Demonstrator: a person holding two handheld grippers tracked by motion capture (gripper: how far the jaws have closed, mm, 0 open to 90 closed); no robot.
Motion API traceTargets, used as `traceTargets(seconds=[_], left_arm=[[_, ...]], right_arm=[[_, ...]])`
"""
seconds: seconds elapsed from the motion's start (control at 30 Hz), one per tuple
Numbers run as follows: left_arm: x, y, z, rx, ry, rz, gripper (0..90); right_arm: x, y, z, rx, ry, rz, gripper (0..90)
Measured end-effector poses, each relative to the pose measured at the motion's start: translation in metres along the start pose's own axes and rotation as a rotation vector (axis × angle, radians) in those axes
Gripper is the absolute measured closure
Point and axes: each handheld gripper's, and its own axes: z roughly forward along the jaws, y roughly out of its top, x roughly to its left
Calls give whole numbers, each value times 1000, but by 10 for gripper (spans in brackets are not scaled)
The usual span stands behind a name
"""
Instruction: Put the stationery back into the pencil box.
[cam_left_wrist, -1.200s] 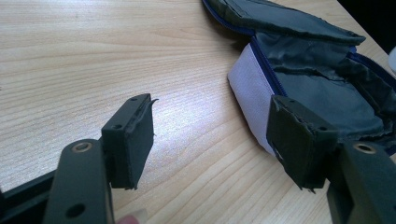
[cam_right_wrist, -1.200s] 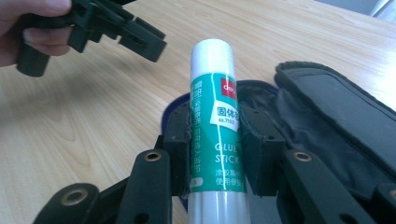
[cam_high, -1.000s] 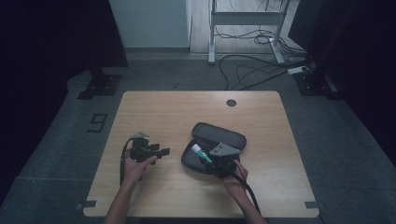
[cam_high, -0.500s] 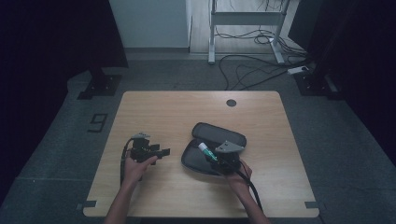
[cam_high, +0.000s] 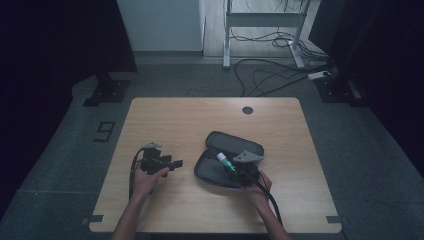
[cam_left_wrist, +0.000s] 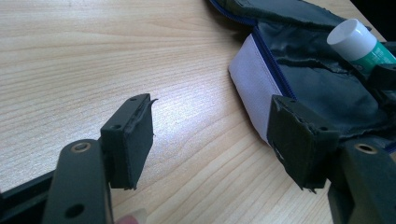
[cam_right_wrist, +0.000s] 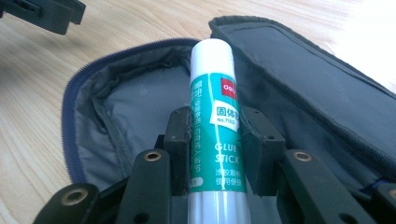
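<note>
Green-labelled and white-capped, the glue stick (cam_right_wrist: 217, 135) sat clamped between the 2 jaws of the right gripper (cam_right_wrist: 215, 140), gripped mid-barrel, cap pointing ahead over the open pencil case (cam_right_wrist: 140, 107) just beyond the fingertips. It looked light, rigid and smooth, likely to slip unless squeezed squarely on its label. Beside the case, the left gripper (cam_left_wrist: 210, 135) stood wide open, holding nothing.

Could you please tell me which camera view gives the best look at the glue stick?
The right gripper view: the glue stick fills it, label readable. The left gripper view catches its white cap; the high view shows a small speck.
</note>
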Motion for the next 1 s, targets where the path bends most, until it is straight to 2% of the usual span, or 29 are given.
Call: traceTargets(seconds=[0.27,0.63,1.0], left_arm=[[0,0,1,6,1,1,319],[1,-1,3,16,0,2,318],[1,-2,4,20,-1,-2,317]], right_arm=[[-6,-4,4,13,-13,20,648],[-10,-6,5,20,-27,23,647],[-16,-11,11,62,-48,29,646]])
